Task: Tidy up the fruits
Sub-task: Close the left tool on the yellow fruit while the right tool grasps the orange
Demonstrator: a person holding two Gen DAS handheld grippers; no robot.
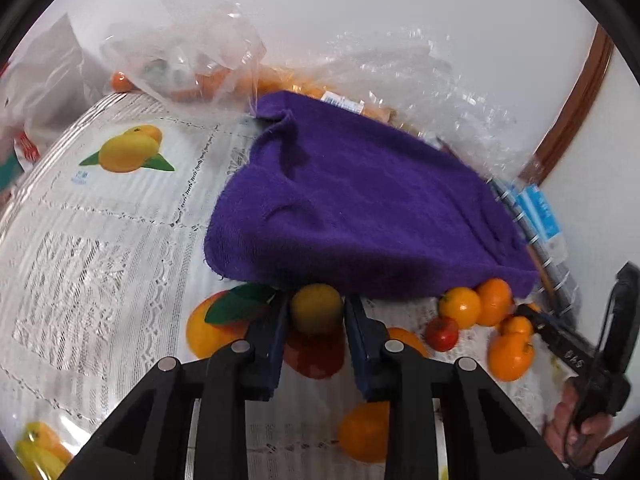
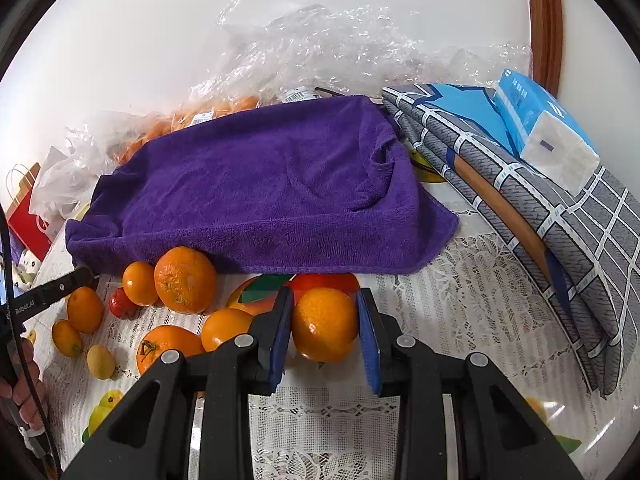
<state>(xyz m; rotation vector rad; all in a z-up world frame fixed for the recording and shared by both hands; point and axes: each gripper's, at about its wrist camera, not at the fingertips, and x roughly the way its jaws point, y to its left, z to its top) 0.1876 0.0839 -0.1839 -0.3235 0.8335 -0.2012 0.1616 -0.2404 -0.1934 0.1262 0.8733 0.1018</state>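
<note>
My left gripper (image 1: 316,300) is shut on a small yellow-green fruit (image 1: 316,312), right at the front edge of a purple towel (image 1: 360,200). My right gripper (image 2: 325,300) is shut on an orange (image 2: 324,326) just before the same purple towel (image 2: 260,184). Several loose oranges lie on the lace tablecloth left of it, among them a big tangerine (image 2: 185,280), with a small red fruit (image 2: 122,302) and a small yellow one (image 2: 100,362). In the left wrist view that pile (image 1: 460,306) lies to the right. What the towel covers is hidden.
Clear plastic bags (image 2: 320,40) holding more oranges sit against the white wall behind the towel. A folded grey checked cloth (image 2: 560,208) with a blue tissue pack (image 2: 540,128) lies at the right. A red paper bag (image 2: 24,208) stands far left. A hand (image 1: 580,420) grips the other tool.
</note>
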